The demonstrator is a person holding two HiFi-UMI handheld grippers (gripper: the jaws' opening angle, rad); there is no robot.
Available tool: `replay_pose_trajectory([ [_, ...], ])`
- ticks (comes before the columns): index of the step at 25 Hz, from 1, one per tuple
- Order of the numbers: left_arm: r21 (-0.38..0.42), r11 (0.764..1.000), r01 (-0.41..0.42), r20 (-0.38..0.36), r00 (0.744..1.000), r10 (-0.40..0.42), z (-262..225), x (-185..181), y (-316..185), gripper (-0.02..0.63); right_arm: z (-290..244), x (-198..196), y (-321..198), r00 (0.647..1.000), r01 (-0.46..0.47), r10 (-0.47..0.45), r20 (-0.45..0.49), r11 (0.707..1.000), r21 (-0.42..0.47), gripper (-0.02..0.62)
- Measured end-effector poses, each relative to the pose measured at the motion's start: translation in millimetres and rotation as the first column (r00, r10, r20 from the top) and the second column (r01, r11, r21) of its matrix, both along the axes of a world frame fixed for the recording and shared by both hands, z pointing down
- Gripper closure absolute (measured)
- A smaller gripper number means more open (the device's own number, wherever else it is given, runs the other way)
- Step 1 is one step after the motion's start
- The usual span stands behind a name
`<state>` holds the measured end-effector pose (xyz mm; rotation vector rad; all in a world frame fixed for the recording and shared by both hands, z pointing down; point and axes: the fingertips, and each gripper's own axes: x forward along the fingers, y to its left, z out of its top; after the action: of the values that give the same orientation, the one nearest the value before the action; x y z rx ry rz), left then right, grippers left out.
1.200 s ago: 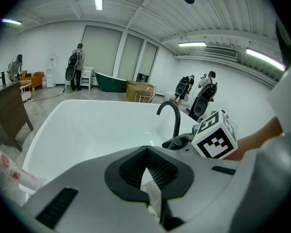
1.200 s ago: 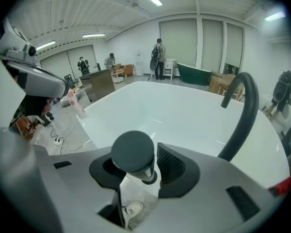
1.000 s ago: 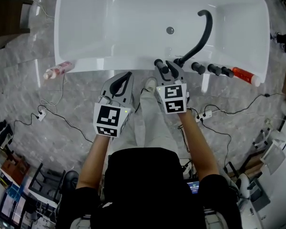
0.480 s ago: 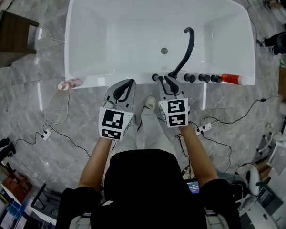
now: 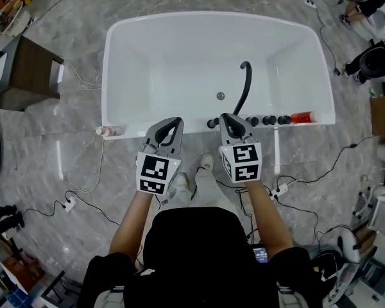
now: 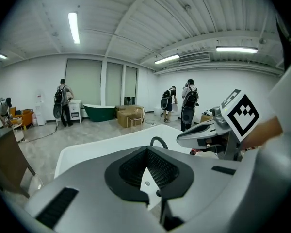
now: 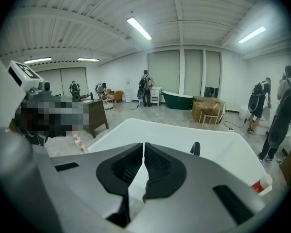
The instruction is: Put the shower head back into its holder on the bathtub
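The white bathtub point(image 5: 106, 76) fills the top of the head view. On its near rim a black spout point(image 5: 245, 82) arches over the tub beside a row of black knobs point(image 5: 267, 120). Left of the spout base stands a short black fitting point(image 5: 211, 122), which looks like the shower head in its holder. My right gripper point(image 5: 226, 115) hovers just short of it. Its jaws are closing to a thin slit point(image 7: 143, 147) with nothing between them. My left gripper point(image 5: 178, 119) hangs beside it over the rim, shut and empty point(image 6: 146, 152).
A red bottle point(image 5: 301, 117) lies on the rim at the right. A pink bottle point(image 5: 109, 131) lies at the tub's near-left corner. Cables and power strips point(image 5: 69, 204) trail over the marble floor. A wooden cabinet point(image 5: 29, 69) stands left, and people stand far off.
Both grippers have lifted up and back from the rim fittings, and the tub looks smaller. The right jaws, wide open at the fittings a second ago, have closed.
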<state>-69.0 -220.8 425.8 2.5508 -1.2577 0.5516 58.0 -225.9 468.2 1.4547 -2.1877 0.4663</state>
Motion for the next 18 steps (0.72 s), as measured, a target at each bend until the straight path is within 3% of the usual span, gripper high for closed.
replay_pose_trajectory([
  [4, 0.04, 0.999, -0.007, 0.006, 1.0, 0.007, -31, 0, 17, 0.594, -38, 5, 12, 0.999, -0.041, 0.041, 0.003, 0.998, 0.041, 0.572],
  [10, 0.117, 0.993, -0.017, -0.016, 1.0, 0.019, -75, 1, 33, 0.594, -96, -1, 24, 0.999, -0.033, 0.029, 0.026, 0.987, 0.158, 0.572],
  [18, 0.246, 0.969, -0.019, -0.02, 1.0, 0.024, -141, 6, 34, 0.595, -169, 3, 32, 0.998, -0.039, 0.02, 0.064, 0.952, 0.303, 0.572],
])
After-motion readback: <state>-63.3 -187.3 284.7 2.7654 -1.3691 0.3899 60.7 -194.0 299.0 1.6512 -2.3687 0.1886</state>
